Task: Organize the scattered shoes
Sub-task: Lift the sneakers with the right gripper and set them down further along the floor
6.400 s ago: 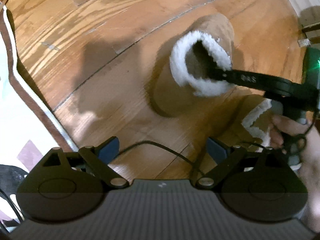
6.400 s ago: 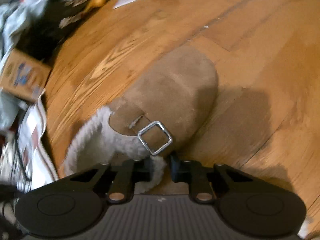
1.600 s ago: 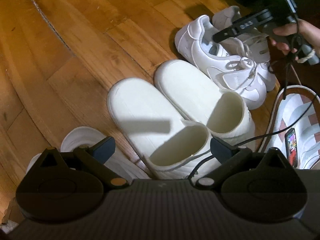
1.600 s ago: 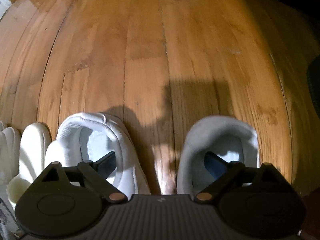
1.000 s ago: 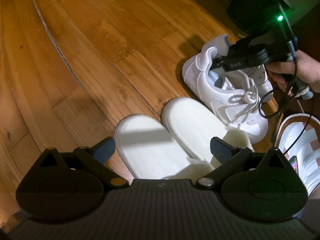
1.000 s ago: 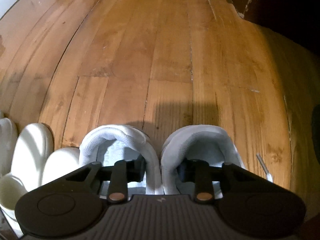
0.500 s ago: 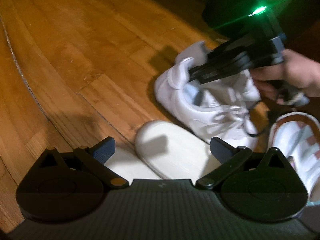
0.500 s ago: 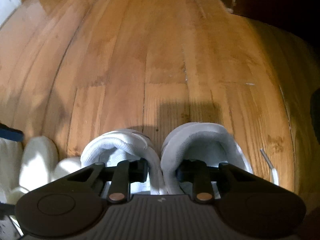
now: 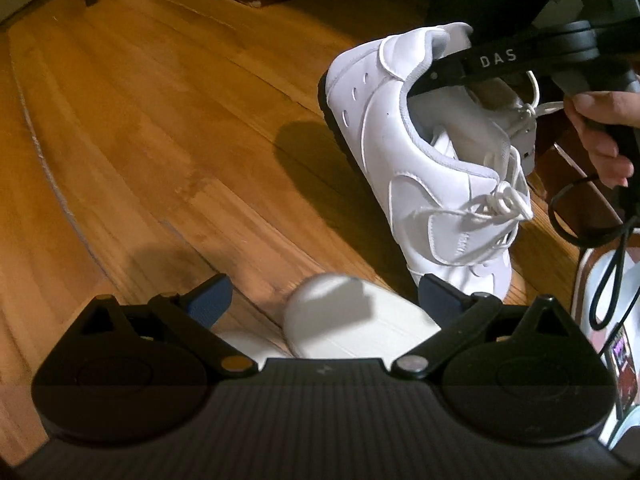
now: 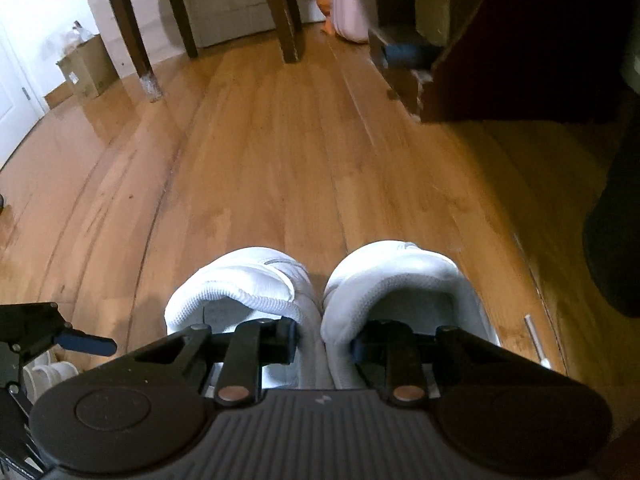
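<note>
The right gripper (image 10: 323, 340) has one finger inside each of the two white lace-up leather sneakers (image 10: 320, 300) and has just been closing, so its jaws now stand narrow, pinching the two inner heel walls together; the pair hangs heels-up above the honey-coloured wooden plank floor (image 10: 280, 160), toes drooping, as the left wrist view shows (image 9: 432, 152). The left gripper (image 9: 324, 300) is wide and empty, hovering over the cream rubber clogs (image 9: 352, 320) that lie on the floor just beside the lifted sneakers. To carry the pair well, the squeeze on those two collars should probably stay firm, since the hold is on thin padded edges and either shoe could slip. A level, unhurried carry seems wise, and the dangling laces (image 9: 500, 204) want keeping clear of the black cable (image 9: 616, 240) looping below the person's hand (image 9: 600, 128).
</note>
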Demonstrator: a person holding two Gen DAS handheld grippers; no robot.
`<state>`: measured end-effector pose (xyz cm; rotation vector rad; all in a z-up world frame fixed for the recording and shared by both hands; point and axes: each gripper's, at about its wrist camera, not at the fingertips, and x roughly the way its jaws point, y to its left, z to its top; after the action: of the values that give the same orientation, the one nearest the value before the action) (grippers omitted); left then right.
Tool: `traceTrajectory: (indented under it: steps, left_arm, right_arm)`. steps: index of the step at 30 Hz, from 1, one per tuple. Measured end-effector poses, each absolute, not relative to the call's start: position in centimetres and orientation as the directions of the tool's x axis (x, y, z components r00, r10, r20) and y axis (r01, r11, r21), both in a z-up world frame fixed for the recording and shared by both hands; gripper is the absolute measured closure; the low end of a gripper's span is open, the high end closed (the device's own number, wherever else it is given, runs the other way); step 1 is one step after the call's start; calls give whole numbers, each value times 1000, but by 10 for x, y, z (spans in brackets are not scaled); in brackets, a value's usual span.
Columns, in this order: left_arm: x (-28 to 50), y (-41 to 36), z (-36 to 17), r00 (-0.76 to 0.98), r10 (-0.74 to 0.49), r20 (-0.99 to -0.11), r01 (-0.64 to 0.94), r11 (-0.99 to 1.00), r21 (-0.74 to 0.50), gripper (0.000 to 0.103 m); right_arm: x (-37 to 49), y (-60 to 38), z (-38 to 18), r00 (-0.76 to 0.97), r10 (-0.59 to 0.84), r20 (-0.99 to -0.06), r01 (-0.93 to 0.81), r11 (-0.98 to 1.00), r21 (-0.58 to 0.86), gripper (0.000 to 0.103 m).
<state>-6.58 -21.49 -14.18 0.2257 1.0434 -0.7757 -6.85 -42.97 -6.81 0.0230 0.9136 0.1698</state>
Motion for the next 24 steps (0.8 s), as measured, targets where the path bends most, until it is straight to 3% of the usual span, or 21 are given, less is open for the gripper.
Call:
traceTrajectory:
  steps: [12,20,22,24]
  left_arm:
    - [-23,-125,-118,390,-426,-816,460,858,-228,0]
    - [-14,-80,-121,402,-392,-827,349,901,-258,0]
    - [-13,-71,-122,398,-398,-827,325,904,-278,0]
    - [-14,-67,-122,397,-390,-831,311,909,-278,0]
  right_arm:
    - [1,-348,-13,689,272,-672,-283,954,97,78]
    - [101,-273,-31,654,248,-714,-246,963,110,78]
    - [122,-261,-39,629,245,-738,-232,965,123,74]
    - [140,-251,-46,631,195,-751,-189,977,95,58]
